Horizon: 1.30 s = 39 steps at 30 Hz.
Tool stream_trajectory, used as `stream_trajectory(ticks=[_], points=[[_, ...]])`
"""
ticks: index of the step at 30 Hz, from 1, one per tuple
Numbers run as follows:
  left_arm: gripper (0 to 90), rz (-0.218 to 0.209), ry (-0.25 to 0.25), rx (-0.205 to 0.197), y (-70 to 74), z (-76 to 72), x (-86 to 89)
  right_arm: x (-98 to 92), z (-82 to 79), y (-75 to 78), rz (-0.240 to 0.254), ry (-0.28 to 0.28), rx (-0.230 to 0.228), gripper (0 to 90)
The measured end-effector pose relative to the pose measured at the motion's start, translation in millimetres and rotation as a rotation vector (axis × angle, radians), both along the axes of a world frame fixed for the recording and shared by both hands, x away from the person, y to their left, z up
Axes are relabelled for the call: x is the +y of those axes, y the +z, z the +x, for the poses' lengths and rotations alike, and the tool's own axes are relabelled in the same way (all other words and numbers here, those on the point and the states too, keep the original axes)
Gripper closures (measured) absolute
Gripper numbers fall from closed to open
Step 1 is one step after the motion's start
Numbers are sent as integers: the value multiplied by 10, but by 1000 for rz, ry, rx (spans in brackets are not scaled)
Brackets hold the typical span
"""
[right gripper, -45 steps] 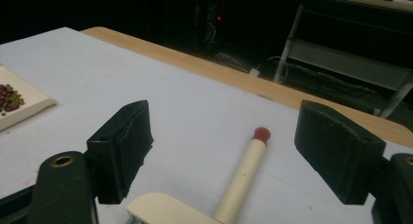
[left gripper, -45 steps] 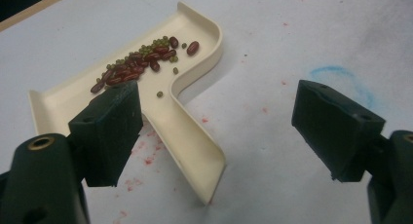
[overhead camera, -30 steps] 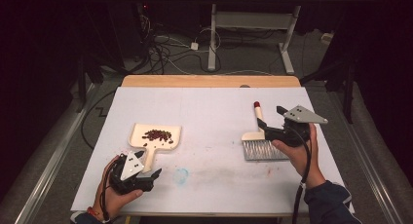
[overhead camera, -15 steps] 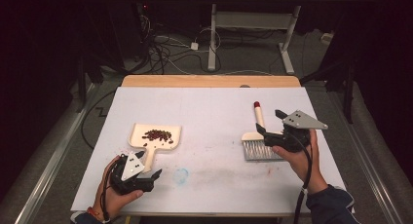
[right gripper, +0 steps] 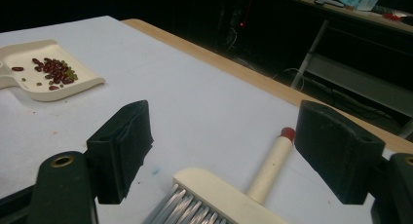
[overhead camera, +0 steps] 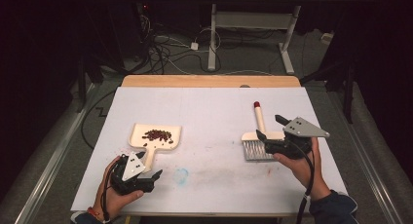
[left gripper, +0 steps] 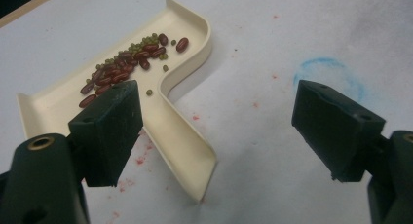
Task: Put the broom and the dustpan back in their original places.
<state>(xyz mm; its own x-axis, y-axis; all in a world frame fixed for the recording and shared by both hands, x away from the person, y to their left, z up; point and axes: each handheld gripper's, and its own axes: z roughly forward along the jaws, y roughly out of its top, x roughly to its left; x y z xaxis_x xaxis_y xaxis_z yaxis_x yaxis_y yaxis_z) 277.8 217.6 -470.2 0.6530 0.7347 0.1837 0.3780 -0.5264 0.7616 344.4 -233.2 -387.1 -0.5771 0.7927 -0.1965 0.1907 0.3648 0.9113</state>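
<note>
A cream dustpan [overhead camera: 158, 131] [left gripper: 181, 136] lies at the table's left, holding a small pile of red and green beans [overhead camera: 157, 134] [left gripper: 124, 68]. Its handle points at my left gripper [overhead camera: 148, 166] [left gripper: 229, 126], which is open; the handle end lies between the jaws, nearer the left one, untouched. At the right lies a cream brush [overhead camera: 260, 136] [right gripper: 229, 195] with grey bristles and a red-tipped handle [right gripper: 287, 133] pointing away. My right gripper [overhead camera: 269, 127] [right gripper: 229, 151] is open just behind and above the brush head, holding nothing.
White paper covers the table [overhead camera: 209, 102]; a wooden strip [overhead camera: 209, 81] shows along the far edge. A blue chalk ring [overhead camera: 181, 175] [left gripper: 326, 73] and faint red smudges mark the paper. Between the dustpan and the brush is bare paper. Cables and desk legs lie beyond.
My right gripper has drawn back a little toward the person, still open. The brush, the dustpan and the left gripper have stayed put.
</note>
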Motion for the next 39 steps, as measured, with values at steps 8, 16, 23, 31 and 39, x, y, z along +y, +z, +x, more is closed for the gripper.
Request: stream_trajectory(ticks=[8,16,23,31,39], points=[[188,16,-12,-11,0,3,-9,-42,-83,-50,-10,14,-16,224],[188,23,-16,-9,-6,5,-16,-90,-138,-105,-28,18,-17,225],[187,27,-17,-10,-6,5,-16,-127,-179,-166,-36,24,-16,225],[188,27,-18,-9,-6,3,-19,-174,-228,-240,-25,27,-15,228],[188,30,-21,-7,-12,7,-37,-230,-281,-357,-41,22,10,227]])
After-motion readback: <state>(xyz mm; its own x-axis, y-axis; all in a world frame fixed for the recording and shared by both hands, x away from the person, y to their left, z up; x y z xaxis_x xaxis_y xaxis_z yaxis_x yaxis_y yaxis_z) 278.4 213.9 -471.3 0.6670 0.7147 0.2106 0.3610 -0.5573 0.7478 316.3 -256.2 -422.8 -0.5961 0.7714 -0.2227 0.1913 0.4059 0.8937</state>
